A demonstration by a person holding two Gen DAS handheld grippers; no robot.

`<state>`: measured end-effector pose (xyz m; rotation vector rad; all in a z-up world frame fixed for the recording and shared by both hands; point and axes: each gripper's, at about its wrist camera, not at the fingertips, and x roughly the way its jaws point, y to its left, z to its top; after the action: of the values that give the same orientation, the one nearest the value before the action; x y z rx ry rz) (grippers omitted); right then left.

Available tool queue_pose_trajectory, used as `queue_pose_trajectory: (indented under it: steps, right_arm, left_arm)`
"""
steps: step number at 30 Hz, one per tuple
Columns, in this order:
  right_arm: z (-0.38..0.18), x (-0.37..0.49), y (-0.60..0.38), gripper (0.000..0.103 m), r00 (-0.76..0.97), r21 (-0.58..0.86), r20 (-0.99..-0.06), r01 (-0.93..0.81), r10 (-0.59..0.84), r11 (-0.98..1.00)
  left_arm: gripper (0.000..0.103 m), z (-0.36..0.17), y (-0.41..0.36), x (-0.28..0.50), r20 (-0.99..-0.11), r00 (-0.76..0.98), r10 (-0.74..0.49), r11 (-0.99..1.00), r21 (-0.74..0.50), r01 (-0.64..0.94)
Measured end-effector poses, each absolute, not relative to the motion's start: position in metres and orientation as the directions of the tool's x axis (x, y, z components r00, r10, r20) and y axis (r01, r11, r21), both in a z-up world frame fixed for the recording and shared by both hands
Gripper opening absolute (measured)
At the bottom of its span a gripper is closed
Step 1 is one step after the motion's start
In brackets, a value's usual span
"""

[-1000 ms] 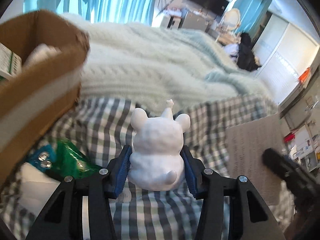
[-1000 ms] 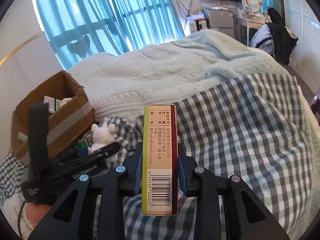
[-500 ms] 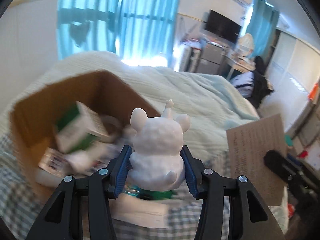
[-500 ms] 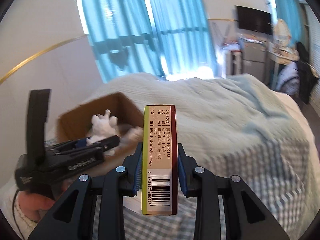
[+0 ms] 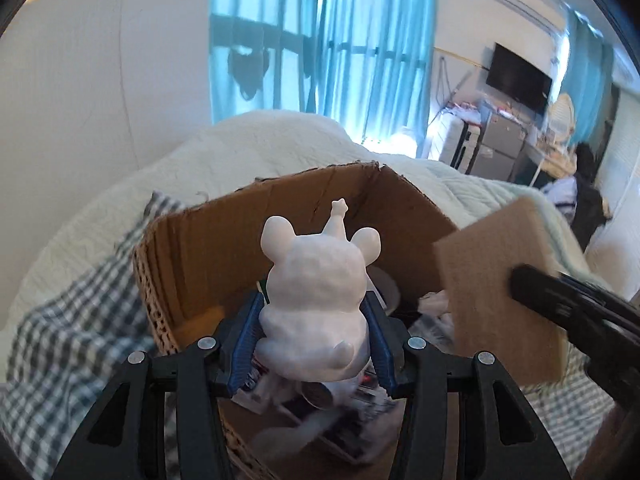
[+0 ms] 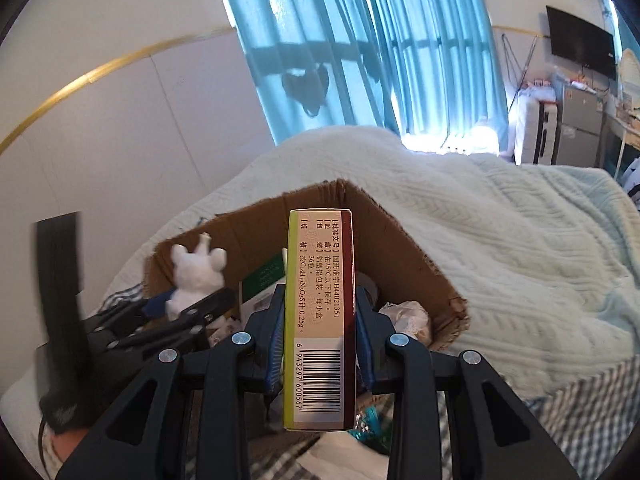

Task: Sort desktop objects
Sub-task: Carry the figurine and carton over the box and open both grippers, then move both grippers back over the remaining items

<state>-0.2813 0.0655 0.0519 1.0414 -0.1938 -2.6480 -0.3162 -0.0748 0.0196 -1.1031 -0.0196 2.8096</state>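
A white bear figurine (image 5: 316,280) sits upright between the blue pads of my left gripper (image 5: 312,314), which is shut on it. It hangs over the open cardboard box (image 5: 224,248). My right gripper (image 6: 320,300) is shut on a tall yellow and dark red medicine carton (image 6: 320,360) with a barcode, held upright above the same box (image 6: 400,248). In the right wrist view the left gripper (image 6: 188,304) with the figurine (image 6: 196,272) is at the box's left side. In the left wrist view the carton's brown face (image 5: 480,280) shows on the right.
The box holds several items, among them a green and white carton (image 6: 264,276), crumpled paper (image 6: 408,316) and printed packets (image 5: 344,412). A pale knitted blanket (image 6: 500,232) surrounds it, with checked cloth (image 5: 64,344) in front. A blue-green packet (image 6: 368,420) lies near the box.
Both grippers have swung up and left from over the checked cloth to over the cardboard box, each still holding its object. The box's inside has come into full view.
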Motion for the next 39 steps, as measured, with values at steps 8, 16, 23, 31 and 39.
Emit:
queue_pose_trajectory:
  steps: [8, 16, 23, 31, 39]
  right_arm:
    - [0.041, -0.284, 0.089, 0.071, -0.743, 0.295, -0.596, 0.151, -0.305, -0.943]
    - [0.064, -0.231, 0.131, 0.071, -0.771, 0.169, -0.607, 0.112, -0.192, -0.979]
    - [0.068, -0.17, 0.184, 0.073, -0.782, 0.106, -0.618, 0.028, -0.087, -0.994]
    - [0.024, -0.125, 0.23, 0.078, -0.759, 0.11, -0.651, -0.082, -0.01, -0.991]
    - [-0.063, -0.104, 0.255, 0.078, -0.668, 0.219, -0.742, -0.168, -0.053, -0.961]
  left_arm:
    - [0.062, 0.021, -0.066, -0.314, -0.662, -0.733, 0.156, -0.987, -0.074, -0.143]
    - [0.074, 0.035, -0.046, -0.285, -0.661, -0.73, 0.174, -0.983, -0.068, -0.173]
    - [0.085, 0.045, 0.005, -0.229, -0.662, -0.707, 0.25, -0.958, -0.061, -0.282]
    - [0.09, -0.005, 0.049, -0.174, -0.736, -0.615, 0.285, -0.944, -0.104, -0.314]
    - [0.09, -0.081, 0.069, -0.156, -0.801, -0.569, 0.184, -0.955, -0.008, -0.297]
